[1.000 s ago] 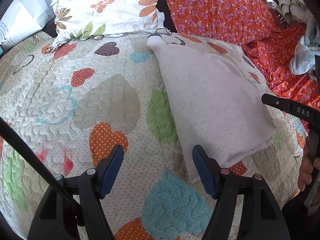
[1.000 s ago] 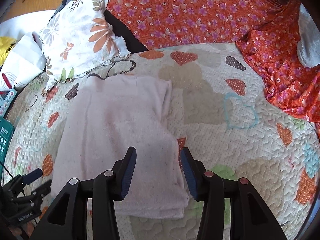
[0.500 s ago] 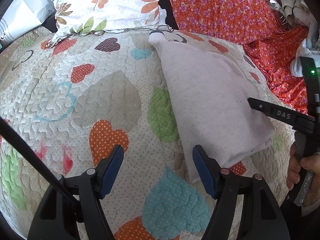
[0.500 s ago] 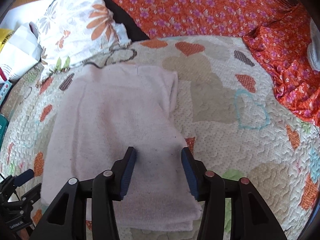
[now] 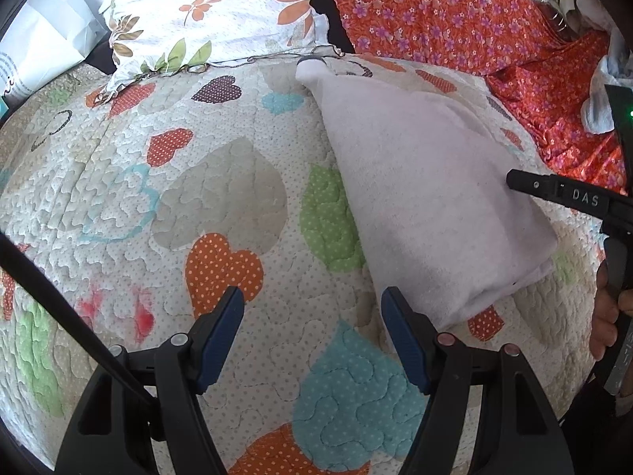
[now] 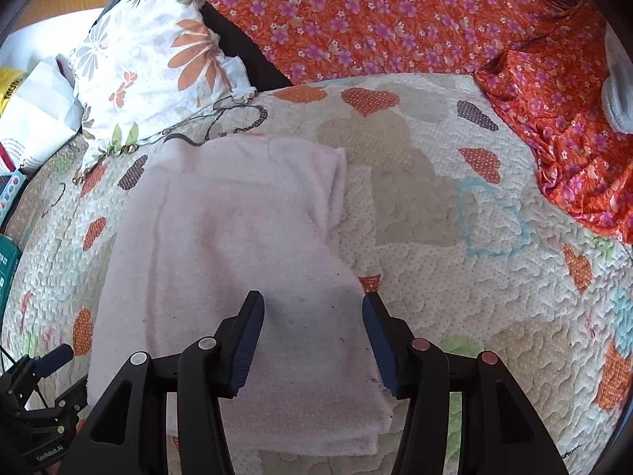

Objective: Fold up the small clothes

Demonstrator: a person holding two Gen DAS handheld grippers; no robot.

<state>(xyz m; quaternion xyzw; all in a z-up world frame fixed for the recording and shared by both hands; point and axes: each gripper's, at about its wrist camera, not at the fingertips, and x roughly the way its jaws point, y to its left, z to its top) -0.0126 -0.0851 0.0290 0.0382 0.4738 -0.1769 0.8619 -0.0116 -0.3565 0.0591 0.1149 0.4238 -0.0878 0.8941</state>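
The bed's heart-patterned quilt (image 5: 221,206) carried a folded pale pink garment (image 6: 237,245). Its long axis ran from the near edge of the quilt toward the flowered pillow (image 6: 150,63), the narrower end pointing at the pillow. An orange flowered cloth (image 6: 387,19) lay behind and to the right. The right hand-held gripper (image 6: 312,316) hovered over the garment's near right corner, its blue pads wide apart and holding nothing. The left hand-held gripper (image 5: 312,316) stood wide open over bare quilt, just beside the garment's edge, gripping nothing.
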